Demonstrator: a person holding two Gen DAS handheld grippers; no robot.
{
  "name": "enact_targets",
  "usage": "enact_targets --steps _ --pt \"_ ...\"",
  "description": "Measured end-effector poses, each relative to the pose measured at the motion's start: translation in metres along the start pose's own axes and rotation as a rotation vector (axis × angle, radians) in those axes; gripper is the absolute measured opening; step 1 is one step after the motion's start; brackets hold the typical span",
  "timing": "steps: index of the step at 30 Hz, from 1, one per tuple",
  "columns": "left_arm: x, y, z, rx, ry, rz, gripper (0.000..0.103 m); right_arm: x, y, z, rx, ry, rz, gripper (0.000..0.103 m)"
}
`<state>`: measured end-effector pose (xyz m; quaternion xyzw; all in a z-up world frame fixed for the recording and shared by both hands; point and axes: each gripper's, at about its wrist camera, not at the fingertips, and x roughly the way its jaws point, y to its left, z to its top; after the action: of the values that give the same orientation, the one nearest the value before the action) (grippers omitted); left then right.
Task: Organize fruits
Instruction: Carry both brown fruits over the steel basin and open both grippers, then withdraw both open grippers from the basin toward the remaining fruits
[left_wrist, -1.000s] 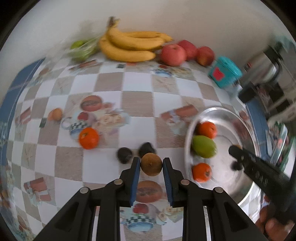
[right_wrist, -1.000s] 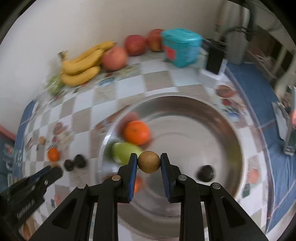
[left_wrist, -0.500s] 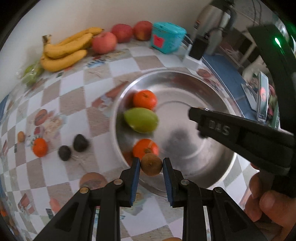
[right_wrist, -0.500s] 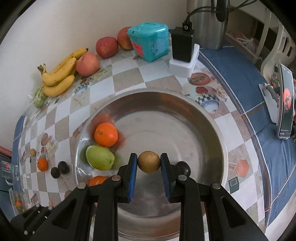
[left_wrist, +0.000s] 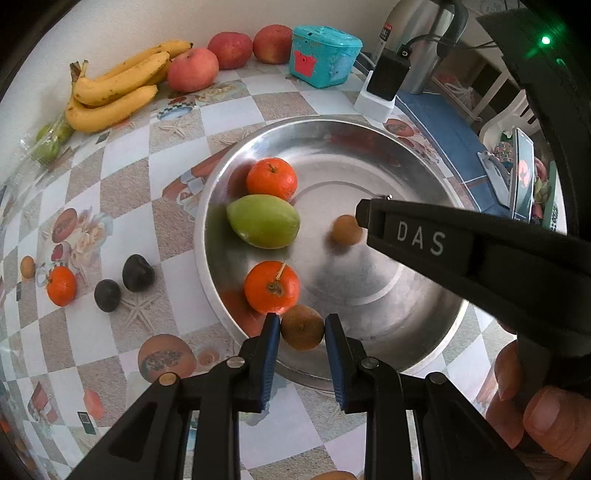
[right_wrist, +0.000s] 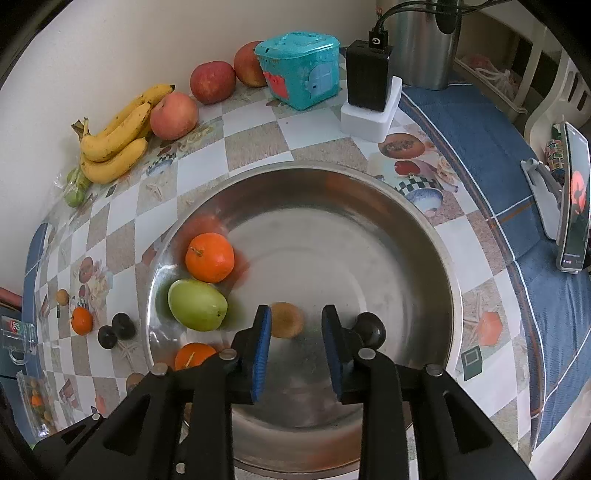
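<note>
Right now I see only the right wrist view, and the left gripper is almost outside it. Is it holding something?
Observer: Yes. The left gripper has its jaws shut on a small brown fruit.
Operator: Where is that fruit relative to the basin?
Observer: It is at the near wall of the steel basin, close beside the orange with a stem.
</note>
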<state>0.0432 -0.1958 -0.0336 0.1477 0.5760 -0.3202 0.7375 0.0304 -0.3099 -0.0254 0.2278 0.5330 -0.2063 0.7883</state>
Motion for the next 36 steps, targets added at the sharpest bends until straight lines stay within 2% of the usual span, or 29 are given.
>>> enact_targets --steps 1,8,10,12,17,28,36 --pt "-0.001 0.000 0.000 -0.001 0.000 -0.004 0.028 -0.001 0.000 0.000 0.003 -0.003 0.001 0.039" --pt "-0.008 0.007 0.002 -0.022 -0.017 -0.008 0.029 -0.006 0.000 0.002 0.005 -0.021 0.002 0.041" --pt "-0.008 0.012 0.004 -0.038 -0.017 -0.004 0.029 -0.006 0.000 0.002 0.007 -0.021 0.000 0.050" --pt "-0.009 0.018 0.005 -0.061 -0.017 -0.002 0.029 -0.006 0.000 0.002 0.007 -0.024 -0.008 0.052" --pt "-0.016 0.051 0.009 -0.172 -0.035 0.004 0.032 -0.006 -0.002 0.002 0.009 -0.025 -0.015 0.052" --pt "-0.036 0.121 0.002 -0.431 -0.090 0.033 0.033 -0.009 0.008 0.002 -0.025 -0.032 -0.017 0.052" --pt "-0.042 0.143 -0.005 -0.512 -0.113 0.059 0.033 -0.015 0.020 0.000 -0.062 -0.045 0.004 0.052"
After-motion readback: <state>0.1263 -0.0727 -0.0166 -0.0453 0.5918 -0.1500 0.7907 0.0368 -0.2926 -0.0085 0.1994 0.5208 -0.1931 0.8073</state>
